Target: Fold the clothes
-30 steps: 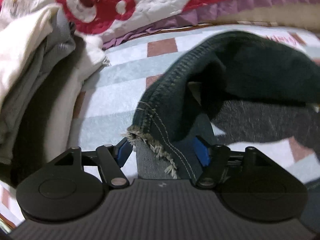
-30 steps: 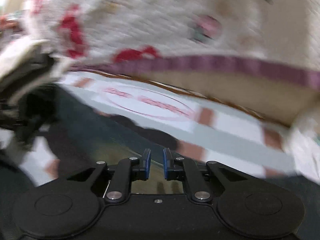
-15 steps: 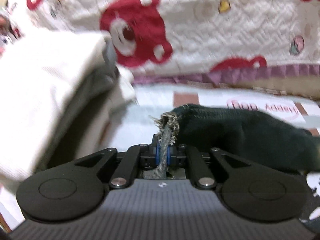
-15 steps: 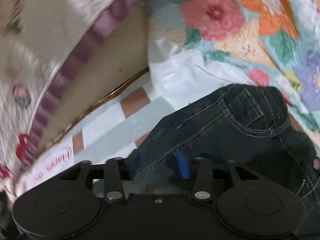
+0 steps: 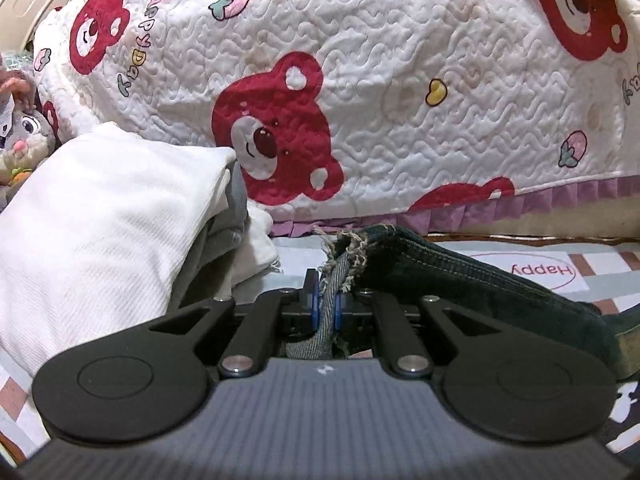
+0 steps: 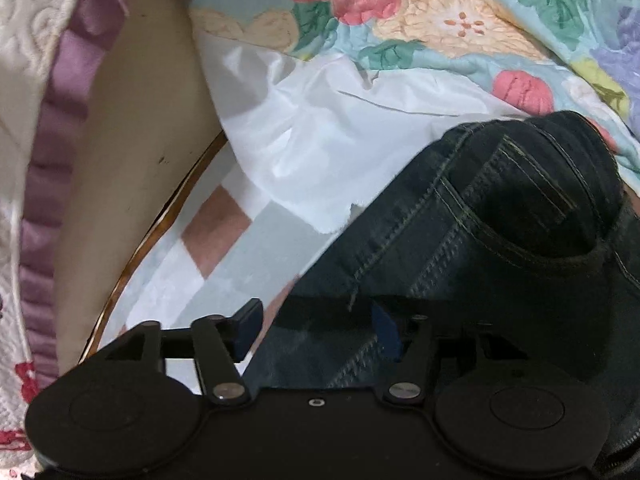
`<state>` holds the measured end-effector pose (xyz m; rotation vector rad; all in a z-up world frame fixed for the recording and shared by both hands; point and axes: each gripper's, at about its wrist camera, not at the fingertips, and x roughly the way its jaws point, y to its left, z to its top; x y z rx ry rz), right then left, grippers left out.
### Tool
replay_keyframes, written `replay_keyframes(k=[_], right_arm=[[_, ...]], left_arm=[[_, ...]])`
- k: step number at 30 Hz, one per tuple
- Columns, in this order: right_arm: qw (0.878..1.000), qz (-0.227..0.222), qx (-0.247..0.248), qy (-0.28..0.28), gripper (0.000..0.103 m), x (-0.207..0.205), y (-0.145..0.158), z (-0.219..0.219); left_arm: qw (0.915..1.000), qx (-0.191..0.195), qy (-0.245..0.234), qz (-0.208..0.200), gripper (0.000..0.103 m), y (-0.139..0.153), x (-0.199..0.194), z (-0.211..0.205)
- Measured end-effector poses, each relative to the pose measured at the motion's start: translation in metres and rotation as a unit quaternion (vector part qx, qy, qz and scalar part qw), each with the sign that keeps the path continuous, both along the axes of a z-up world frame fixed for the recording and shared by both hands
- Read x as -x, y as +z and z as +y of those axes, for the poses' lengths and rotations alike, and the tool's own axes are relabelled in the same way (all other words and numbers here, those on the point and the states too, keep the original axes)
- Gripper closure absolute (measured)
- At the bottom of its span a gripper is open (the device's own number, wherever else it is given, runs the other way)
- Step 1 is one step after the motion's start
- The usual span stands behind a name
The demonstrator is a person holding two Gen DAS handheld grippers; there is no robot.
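A pair of dark blue jeans (image 5: 472, 280) lies on a striped sheet (image 5: 600, 284). My left gripper (image 5: 326, 300) is shut on the frayed hem (image 5: 344, 246) of one leg, which stands up between the blue pads. In the right wrist view the waist end of the jeans (image 6: 500, 216), with pocket stitching, lies bunched ahead. My right gripper (image 6: 316, 330) is open, and the denim edge lies between its spread fingers; whether the pads touch it is unclear.
A stack of folded white and grey clothes (image 5: 100, 232) sits at the left. A white quilt with red bears (image 5: 360, 100) hangs behind. A floral quilt (image 6: 460, 20) and white cloth (image 6: 320, 132) lie beyond the jeans. A plush toy (image 5: 20, 140) is at far left.
My left gripper closed on the frayed jeans hem and now holds it low. My right gripper swung from the sheet to the waist end of the jeans and opened wide.
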<state>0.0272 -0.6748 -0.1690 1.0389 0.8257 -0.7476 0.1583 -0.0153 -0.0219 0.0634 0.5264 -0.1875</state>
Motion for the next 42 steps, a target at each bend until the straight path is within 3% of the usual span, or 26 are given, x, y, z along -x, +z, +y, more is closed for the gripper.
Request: replay_keyframes(k=[3, 7, 8, 10, 12, 14, 17, 22, 24, 27, 29, 31, 33, 36, 37, 39, 42], right_arm=[[1.0, 0.026, -0.004, 0.002, 0.036, -0.009, -0.005, 0.002], [0.996, 0.071, 0.037, 0.047, 0.037, -0.025, -0.005, 0.009], [0.993, 0.084, 0.054, 0.058, 0.04, -0.028, -0.005, 0.013], [0.986, 0.111, 0.098, 0.08, 0.057, -0.03, -0.005, 0.021], [0.98, 0.107, 0.139, 0.095, 0.079, -0.024, -0.005, 0.026], [0.977, 0.084, 0.171, 0.093, 0.087, -0.014, -0.002, 0.033], [0.967, 0.032, 0.244, 0.073, 0.088, 0.004, 0.014, 0.06], [0.953, 0.007, 0.297, 0.058, 0.092, 0.019, 0.03, 0.067], [0.948, -0.008, 0.316, 0.041, 0.102, 0.024, 0.039, 0.067], [0.928, -0.024, 0.369, 0.05, 0.102, 0.026, 0.062, 0.069], [0.921, -0.012, 0.383, 0.068, 0.102, 0.022, 0.074, 0.063], [0.923, -0.016, 0.365, 0.122, 0.102, 0.014, 0.078, 0.072], [0.922, -0.021, 0.344, 0.178, 0.093, 0.006, 0.081, 0.082], [0.917, -0.073, 0.278, 0.276, 0.088, -0.006, 0.075, 0.124], [0.91, -0.088, 0.256, 0.315, 0.082, -0.013, 0.069, 0.143], [0.888, -0.11, 0.223, 0.387, 0.056, -0.028, 0.057, 0.184], [0.843, -0.114, 0.209, 0.482, 0.056, -0.057, 0.046, 0.246]], left_arm=[[1.0, 0.0, -0.003, -0.004, 0.097, 0.004, 0.003, -0.002], [0.9998, -0.017, -0.01, -0.005, 0.096, 0.001, 0.003, -0.005], [0.9998, -0.021, -0.007, 0.002, 0.096, -0.004, 0.001, -0.005], [0.9996, -0.023, 0.0, 0.018, 0.096, -0.012, -0.002, -0.004], [0.9993, -0.021, 0.005, 0.031, 0.096, -0.018, -0.005, -0.001], [0.9992, -0.019, 0.006, 0.036, 0.096, -0.019, -0.005, 0.001], [0.9989, -0.023, 0.004, 0.04, 0.096, -0.021, -0.006, 0.002], [0.9979, -0.025, 0.01, 0.059, 0.096, -0.029, -0.007, 0.001], [0.9973, -0.025, 0.012, 0.068, 0.096, -0.028, -0.008, 0.001], [0.9974, -0.011, 0.004, 0.071, 0.096, -0.017, -0.006, 0.003], [0.9979, 0.004, 0.0, 0.064, 0.096, -0.01, -0.006, 0.005], [0.998, 0.013, -0.002, 0.062, 0.096, -0.007, -0.006, 0.006], [0.9976, 0.014, 0.001, 0.067, 0.096, -0.011, -0.009, 0.007], [0.9943, 0.015, 0.026, 0.103, 0.087, -0.031, -0.018, 0.018], [0.9927, 0.016, 0.034, 0.114, 0.085, -0.038, -0.021, 0.021], [0.989, 0.017, 0.051, 0.138, 0.087, -0.051, -0.027, 0.029], [0.9885, 0.006, 0.055, 0.141, 0.089, -0.063, -0.028, 0.033]])
